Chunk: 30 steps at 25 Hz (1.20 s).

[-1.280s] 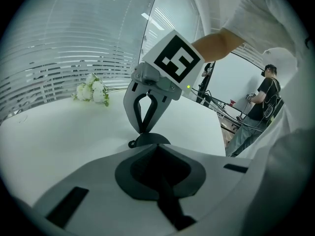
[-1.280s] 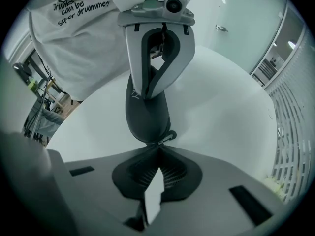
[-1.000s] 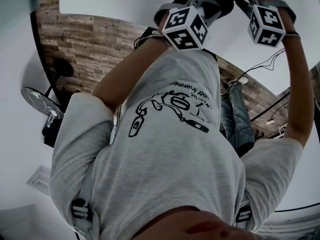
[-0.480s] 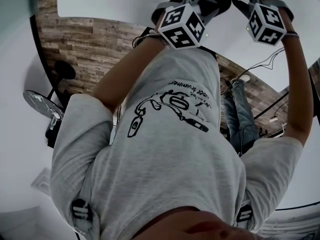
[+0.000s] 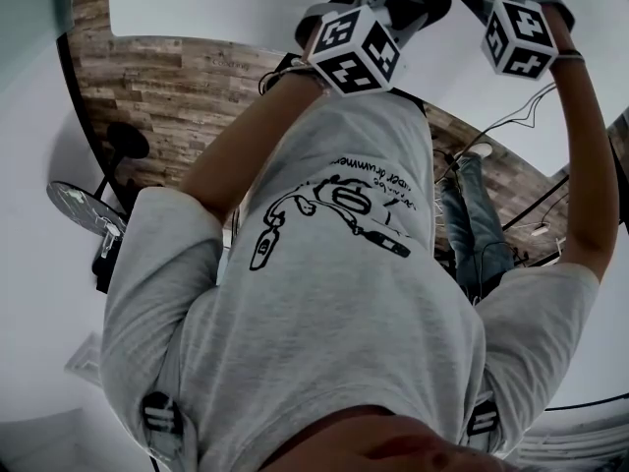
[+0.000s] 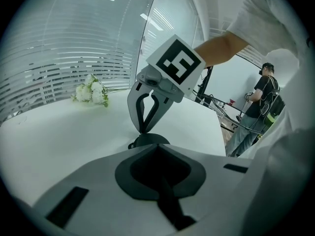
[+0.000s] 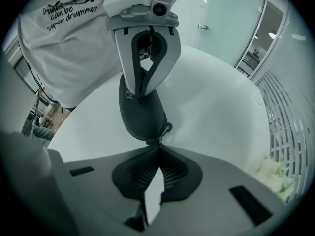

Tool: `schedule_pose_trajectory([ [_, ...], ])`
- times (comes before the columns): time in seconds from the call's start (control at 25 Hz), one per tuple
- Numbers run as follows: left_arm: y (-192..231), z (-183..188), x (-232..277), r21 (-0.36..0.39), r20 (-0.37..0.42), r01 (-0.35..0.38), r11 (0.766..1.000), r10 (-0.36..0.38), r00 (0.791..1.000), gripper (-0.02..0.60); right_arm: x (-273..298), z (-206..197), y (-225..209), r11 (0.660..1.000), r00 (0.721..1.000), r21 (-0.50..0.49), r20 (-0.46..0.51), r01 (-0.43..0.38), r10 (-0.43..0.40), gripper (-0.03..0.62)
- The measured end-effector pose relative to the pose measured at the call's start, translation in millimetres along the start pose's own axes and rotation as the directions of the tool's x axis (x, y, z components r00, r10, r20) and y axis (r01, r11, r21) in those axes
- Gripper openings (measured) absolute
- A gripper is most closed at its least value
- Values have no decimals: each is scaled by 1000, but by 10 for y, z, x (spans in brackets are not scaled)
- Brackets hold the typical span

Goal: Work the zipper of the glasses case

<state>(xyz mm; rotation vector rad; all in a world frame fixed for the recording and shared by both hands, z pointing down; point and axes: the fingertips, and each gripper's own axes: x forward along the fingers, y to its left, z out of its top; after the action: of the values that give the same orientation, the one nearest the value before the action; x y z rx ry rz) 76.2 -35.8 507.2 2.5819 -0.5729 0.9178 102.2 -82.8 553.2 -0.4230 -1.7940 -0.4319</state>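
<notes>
The black oval glasses case (image 7: 142,113) hangs just above the white table (image 7: 221,102), stretched between my two grippers. My left gripper (image 7: 140,93) is shut on the case's far end. My right gripper (image 7: 158,144) is shut at the near tip, pinching the zipper pull, and a small loop (image 7: 168,129) sticks out beside it. From the left gripper view, the right gripper (image 6: 143,130) stands over the case (image 6: 150,140) with its fingertips together. In the head view only the two marker cubes (image 5: 356,49) (image 5: 519,35) show clearly, and the case is hidden.
A bunch of white flowers (image 6: 92,93) lies at the far side of the table (image 6: 54,136), also visible as flowers (image 7: 271,173). Another person (image 6: 263,100) stands beyond the table edge among stands and cables. A fan (image 5: 84,205) stands on the wood floor.
In the head view both marker cubes have drifted slightly up and left. The right cube has turned a little. My arms stay raised over the table.
</notes>
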Motion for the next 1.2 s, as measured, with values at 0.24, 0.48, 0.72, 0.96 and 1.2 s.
schedule_pose_trajectory([
  [0.24,-1,4,2,-6,5,-8,1000,8,1000,21,-15,-32,53,1000,1000,-6,-16,25,-25,3],
  [0.48,27,-12,7,-10,5,-13,1000,13,1000,21,56,-89,214,1000,1000,25,-10,-8,9,2],
  [0.72,20,-8,0,-2,2,-20,1000,20,1000,21,31,-82,276,998,1000,55,-1,-3,3,2],
  [0.96,33,-32,9,1,0,-24,1000,24,1000,21,84,-52,333,993,1000,118,15,-4,3,3],
  [1.2,36,-83,18,4,-1,-23,1000,23,1000,21,141,-6,432,977,998,212,58,-29,17,3],
])
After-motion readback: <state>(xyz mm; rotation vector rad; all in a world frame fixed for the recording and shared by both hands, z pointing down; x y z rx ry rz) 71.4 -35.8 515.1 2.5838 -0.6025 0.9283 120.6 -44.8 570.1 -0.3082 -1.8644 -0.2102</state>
